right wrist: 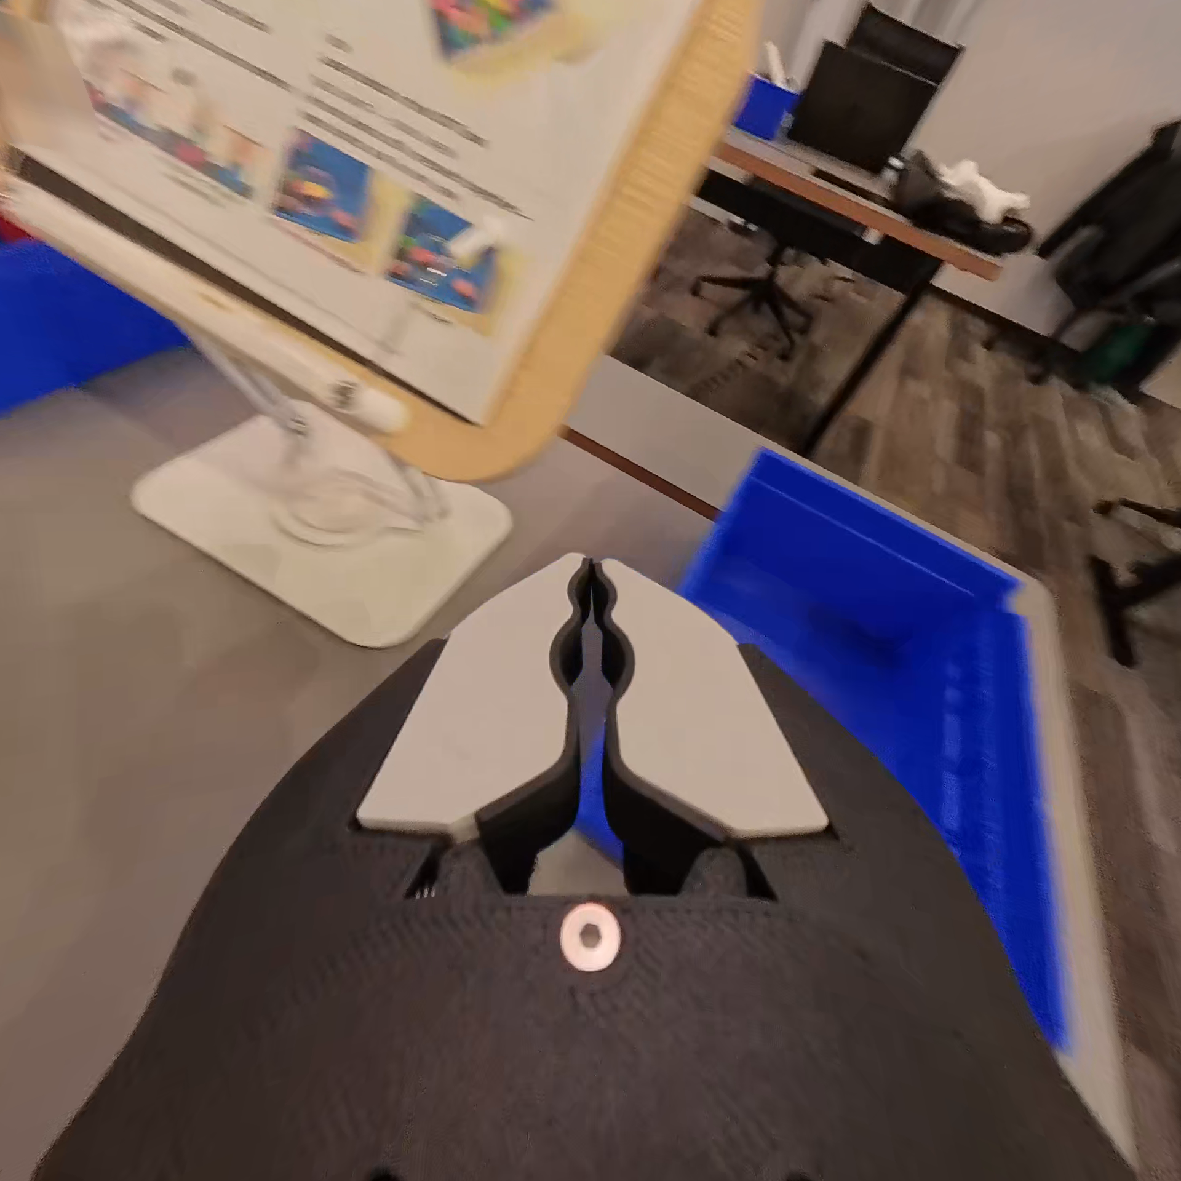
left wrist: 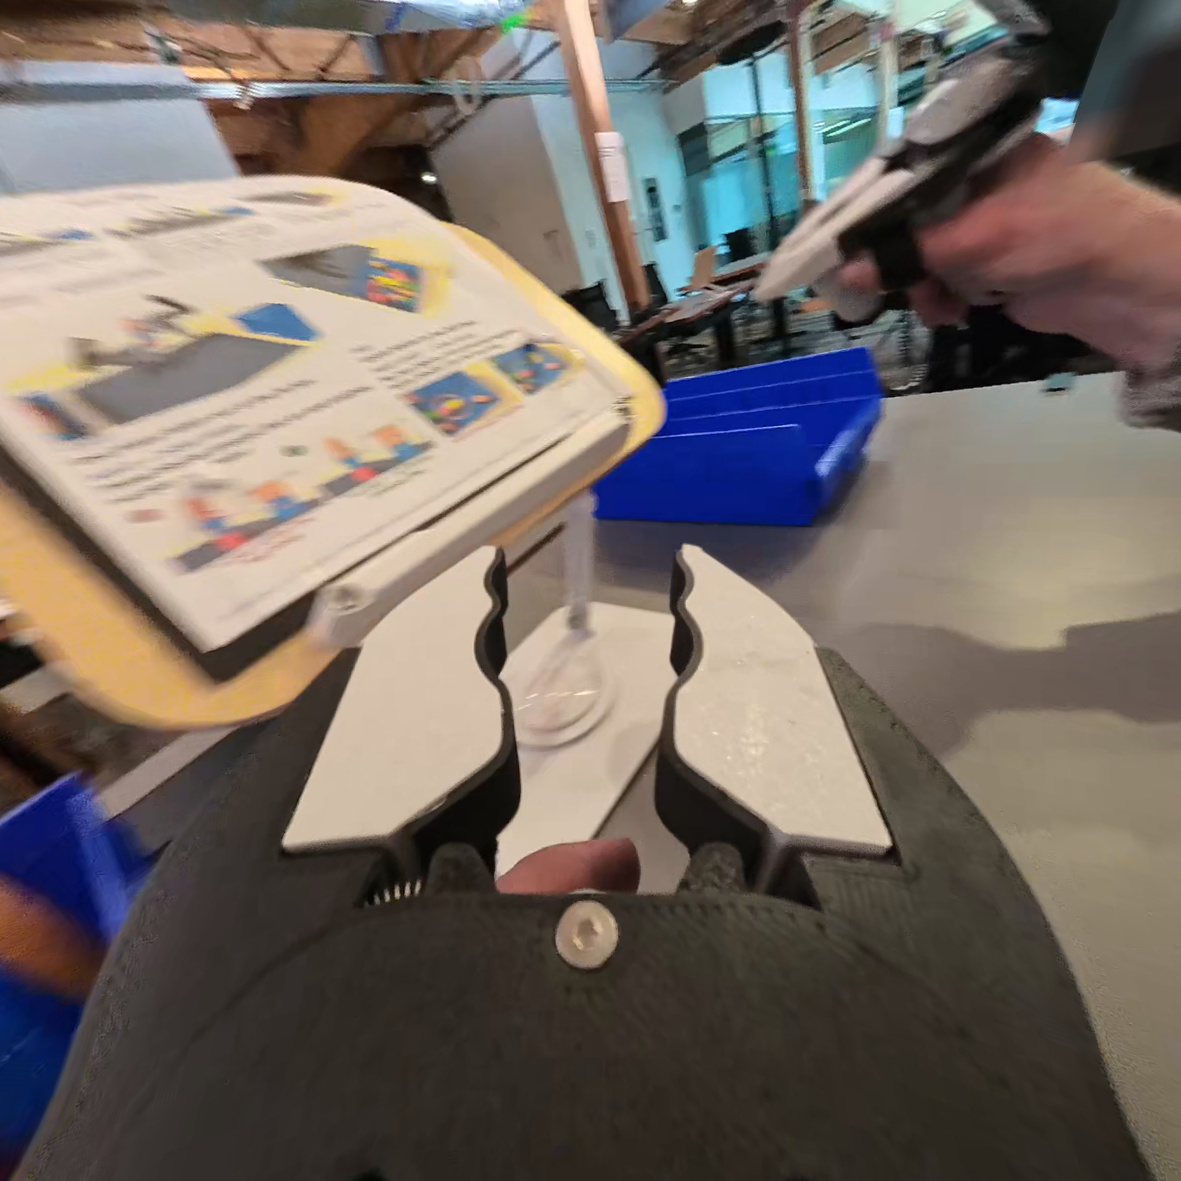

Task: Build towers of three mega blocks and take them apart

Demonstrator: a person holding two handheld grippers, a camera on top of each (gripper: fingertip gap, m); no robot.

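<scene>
No mega blocks show in either view. My left gripper (left wrist: 588, 562) is open and empty above the grey table (left wrist: 958, 575), its fingers either side of the white base (left wrist: 613, 767) of a stand. My right gripper (right wrist: 591, 565) is shut with nothing between its pads, held above the table (right wrist: 128, 639) beside a blue bin (right wrist: 895, 639). The right gripper also shows in the left wrist view (left wrist: 811, 249), raised at the upper right in a person's hand (left wrist: 1054, 268), its fingers together.
A stand holds a tilted board with an instruction sheet (left wrist: 255, 383) (right wrist: 319, 160) on a white base (right wrist: 319, 543). A blue bin (left wrist: 754, 447) sits at the table's far side, and another blue bin (left wrist: 45, 895) is at the near left. The table edge (right wrist: 639, 460) runs beyond the bin (right wrist: 895, 639). The tips of one gripper are about 30 centimetres away from the tips of the other.
</scene>
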